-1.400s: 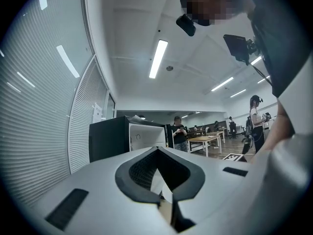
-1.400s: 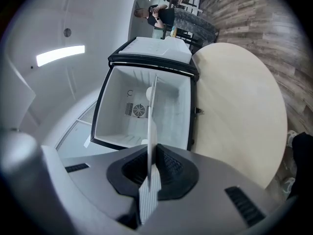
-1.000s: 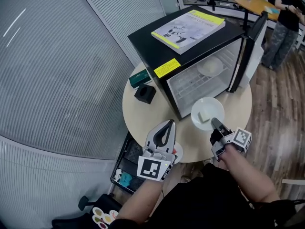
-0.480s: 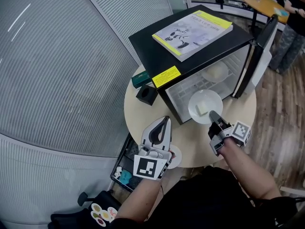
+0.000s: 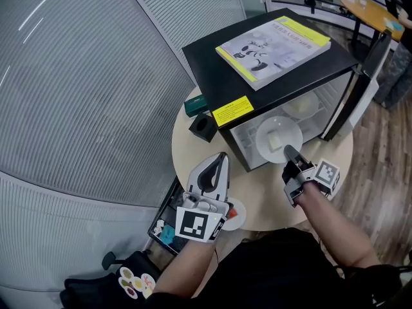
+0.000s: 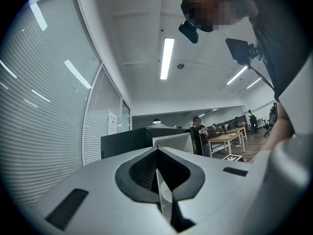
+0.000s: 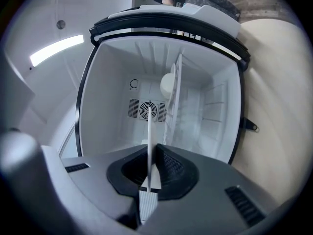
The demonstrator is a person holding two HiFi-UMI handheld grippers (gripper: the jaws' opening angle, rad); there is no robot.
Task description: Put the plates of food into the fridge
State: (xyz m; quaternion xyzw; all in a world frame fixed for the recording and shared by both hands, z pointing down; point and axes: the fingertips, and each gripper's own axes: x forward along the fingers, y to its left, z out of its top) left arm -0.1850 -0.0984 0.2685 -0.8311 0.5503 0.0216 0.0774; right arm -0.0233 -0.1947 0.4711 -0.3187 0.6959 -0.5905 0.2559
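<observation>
A black mini fridge (image 5: 270,76) stands on the round table (image 5: 193,148) with its door (image 5: 364,89) swung open to the right. My right gripper (image 5: 288,150) is shut on the rim of a white plate (image 5: 278,137) that carries a pale block of food, held at the fridge's opening. The right gripper view shows that plate edge-on (image 7: 148,131) between the jaws (image 7: 149,153), facing the white interior. A second plate (image 5: 301,105) rests on the shelf inside. My left gripper (image 5: 222,156) hovers near the table's front, shut and empty (image 6: 157,153). A third plate (image 5: 233,215) with something red lies beside it.
A yellow-edged book (image 5: 273,40) lies on the fridge top. A black cube box (image 5: 203,127) and a green box (image 5: 194,104) sit left of the fridge. A slatted wall (image 5: 77,89) runs close on the left. A wooden table (image 5: 370,8) stands far right.
My right gripper has carried the plate up and forward from above the table to the fridge's opening. The left gripper has shifted a little forward.
</observation>
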